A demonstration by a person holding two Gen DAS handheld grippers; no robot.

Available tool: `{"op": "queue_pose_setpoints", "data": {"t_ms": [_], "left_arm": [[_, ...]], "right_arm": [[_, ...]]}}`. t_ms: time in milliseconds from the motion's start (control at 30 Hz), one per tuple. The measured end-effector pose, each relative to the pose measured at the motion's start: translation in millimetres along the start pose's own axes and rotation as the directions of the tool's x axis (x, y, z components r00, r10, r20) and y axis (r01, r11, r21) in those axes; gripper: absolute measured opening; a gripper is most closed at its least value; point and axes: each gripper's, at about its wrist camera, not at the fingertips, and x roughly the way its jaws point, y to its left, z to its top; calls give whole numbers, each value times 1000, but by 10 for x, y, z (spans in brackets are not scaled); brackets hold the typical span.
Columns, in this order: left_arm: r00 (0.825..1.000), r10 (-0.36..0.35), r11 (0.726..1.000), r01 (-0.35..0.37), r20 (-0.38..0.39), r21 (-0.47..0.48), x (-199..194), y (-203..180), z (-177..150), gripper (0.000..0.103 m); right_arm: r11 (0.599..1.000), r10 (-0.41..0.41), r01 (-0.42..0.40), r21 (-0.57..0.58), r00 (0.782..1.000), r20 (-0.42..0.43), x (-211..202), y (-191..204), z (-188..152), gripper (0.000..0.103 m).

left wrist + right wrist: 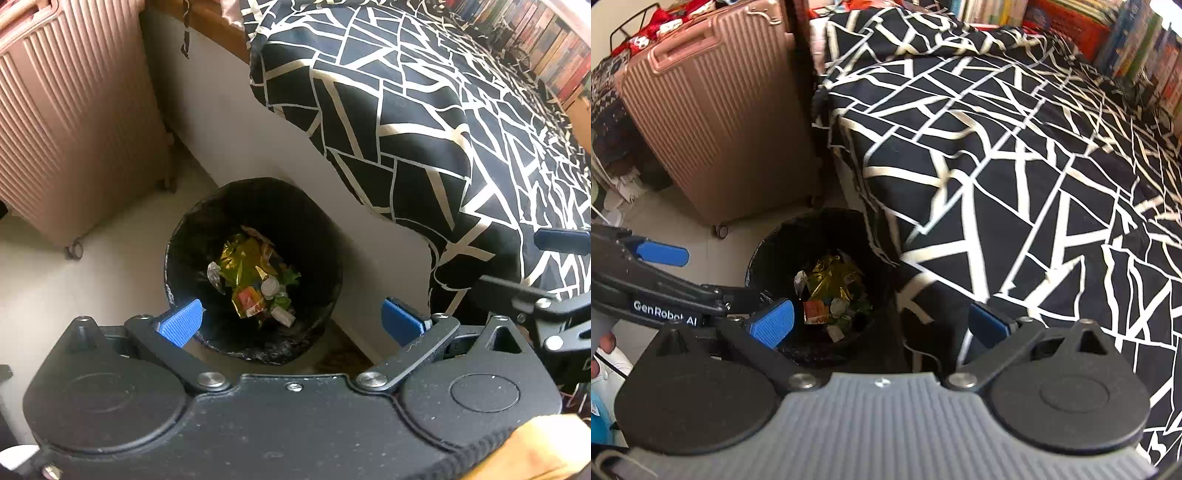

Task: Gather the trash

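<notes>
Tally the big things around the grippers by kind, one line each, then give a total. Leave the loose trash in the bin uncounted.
Black trash bin: 1
Pink ribbed suitcase: 1
Black-and-white patterned bedspread: 1
Grippers with blue pads: 2, the left gripper and the right gripper, both open and empty
Total: 5

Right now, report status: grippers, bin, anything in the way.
Left gripper open, empty. Right gripper open, empty. Trash bin below, wrappers inside. Nothing blocking; bedspread beside it.
</notes>
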Motion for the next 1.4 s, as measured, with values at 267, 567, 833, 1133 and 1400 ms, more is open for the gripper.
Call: {"op": "queue_pose_setpoints", "data": {"t_ms": [267, 567, 833, 1133, 1400], "left_arm": [[999, 43, 999, -43, 11, 8, 2, -116, 98, 103], [998, 59, 998, -59, 8, 34, -12, -99, 138, 103], [998, 56, 996, -56, 2, 66, -22, -73, 144, 103], [999, 52, 994, -52, 0, 97, -29, -30, 165, 103], [999, 50, 993, -51, 5, 102, -35, -30, 148, 103]], "right_arm": [[1000, 22, -22, 6, 999, 27, 18, -156, 56, 103], [999, 30, -31, 33, 999, 38, 31, -148, 92, 103], [998, 24, -27, 54, 999, 47, 22, -91, 75, 103], [997, 7, -12, 77, 998, 62, -15, -51, 74, 103], [997, 2, -6, 70, 998, 64, -36, -32, 94, 103]]}}
